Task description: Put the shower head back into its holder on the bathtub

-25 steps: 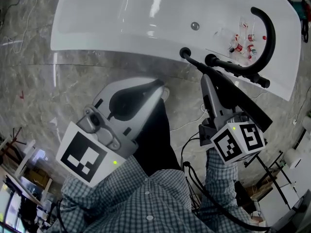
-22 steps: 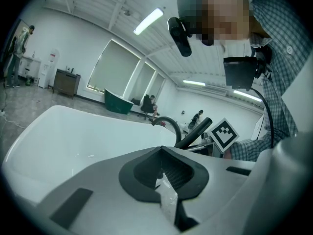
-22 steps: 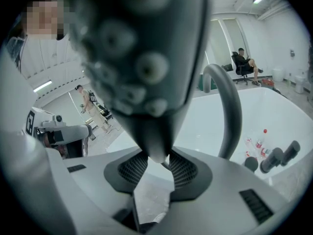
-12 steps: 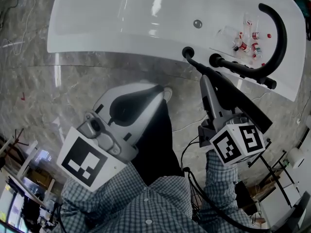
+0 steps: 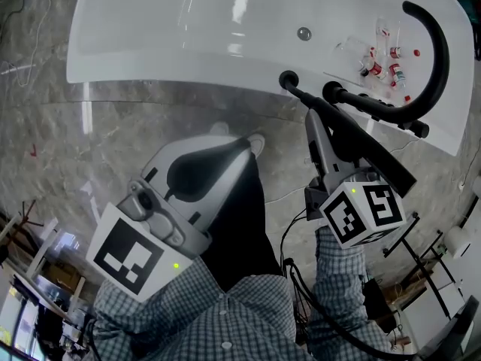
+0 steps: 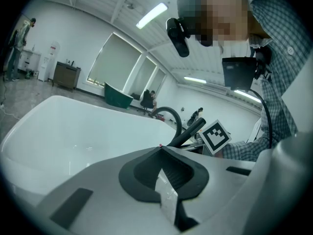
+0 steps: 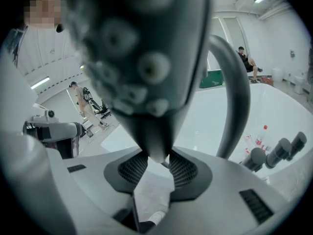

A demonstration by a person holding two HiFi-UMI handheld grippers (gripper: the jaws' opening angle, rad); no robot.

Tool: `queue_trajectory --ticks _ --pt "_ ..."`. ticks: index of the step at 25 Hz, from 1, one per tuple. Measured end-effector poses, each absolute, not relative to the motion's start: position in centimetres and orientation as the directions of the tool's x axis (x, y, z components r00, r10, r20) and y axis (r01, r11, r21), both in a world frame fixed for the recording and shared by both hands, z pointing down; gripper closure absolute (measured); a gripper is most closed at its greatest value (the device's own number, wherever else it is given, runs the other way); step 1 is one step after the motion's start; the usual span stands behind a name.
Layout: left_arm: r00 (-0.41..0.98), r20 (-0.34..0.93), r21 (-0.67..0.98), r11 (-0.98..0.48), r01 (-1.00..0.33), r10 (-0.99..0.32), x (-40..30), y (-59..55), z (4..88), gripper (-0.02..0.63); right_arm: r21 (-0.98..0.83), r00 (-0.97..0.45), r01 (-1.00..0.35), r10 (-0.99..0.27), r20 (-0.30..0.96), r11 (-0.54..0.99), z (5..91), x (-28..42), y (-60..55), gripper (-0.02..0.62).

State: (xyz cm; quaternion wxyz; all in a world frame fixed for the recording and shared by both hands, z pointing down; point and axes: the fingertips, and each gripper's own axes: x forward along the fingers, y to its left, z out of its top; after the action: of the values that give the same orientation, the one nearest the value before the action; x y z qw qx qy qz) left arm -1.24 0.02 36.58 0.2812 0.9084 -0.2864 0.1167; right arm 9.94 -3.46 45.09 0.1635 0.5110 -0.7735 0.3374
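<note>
beside a white bathtub (image 5: pixel 188 36) (image 6: pixel 73 126) (image 7: pixel 205 126), a person in a checked shirt (image 5: pixel 225 314) stands on a grey marble floor (image 5: pixel 90 141) with a gripper in each hand. the left gripper (image 5: pixel 248 145) (image 6: pixel 161 151) points toward one o'clock, short of the tub, its jaws pressed together with nothing between them. the right gripper (image 5: pixel 314 130) (image 7: pixel 157 160) points toward eleven o'clock and is clamped on the black shower head (image 5: pixel 361 145) (image 7: pixel 142 58). the jaws pinch its narrow part, and its nozzle face looms close over that gripper's camera. the shower head runs along the gripper, and its slim far end reaches a black round holder (image 5: pixel 288 80) on the tub's near rim; whether it sits inside cannot be told. just beside the holder, at its three o'clock, a second black fitting (image 5: pixel 331 91) carries a dark bar. beyond, at the person's two o'clock, the black hose (image 5: pixel 440 59) (image 7: pixel 237 97) (image 6: pixel 171 114) arcs over the tub. small red-capped bottles (image 5: pixel 379 59) (image 7: pixel 257 138) lie on the white surface inside that curve.
</note>
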Motion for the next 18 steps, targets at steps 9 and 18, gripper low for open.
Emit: queue_trajectory --ticks 9,18 --pt "0.806 0.377 0.444 -0.675 -0.59 -0.456 -1.2 -0.4 37.4 0.597 -0.336 -0.403 -0.912 -0.67 0.623 0.236 47.0 10.2 -4.0 0.462" --pt "0.808 0.382 0.45 -0.674 -0.586 -0.448 -1.1 -0.5 37.2 0.597 -0.327 -0.384 -0.921 -0.649 0.657 0.213 49.1 10.7 -3.9 0.462"
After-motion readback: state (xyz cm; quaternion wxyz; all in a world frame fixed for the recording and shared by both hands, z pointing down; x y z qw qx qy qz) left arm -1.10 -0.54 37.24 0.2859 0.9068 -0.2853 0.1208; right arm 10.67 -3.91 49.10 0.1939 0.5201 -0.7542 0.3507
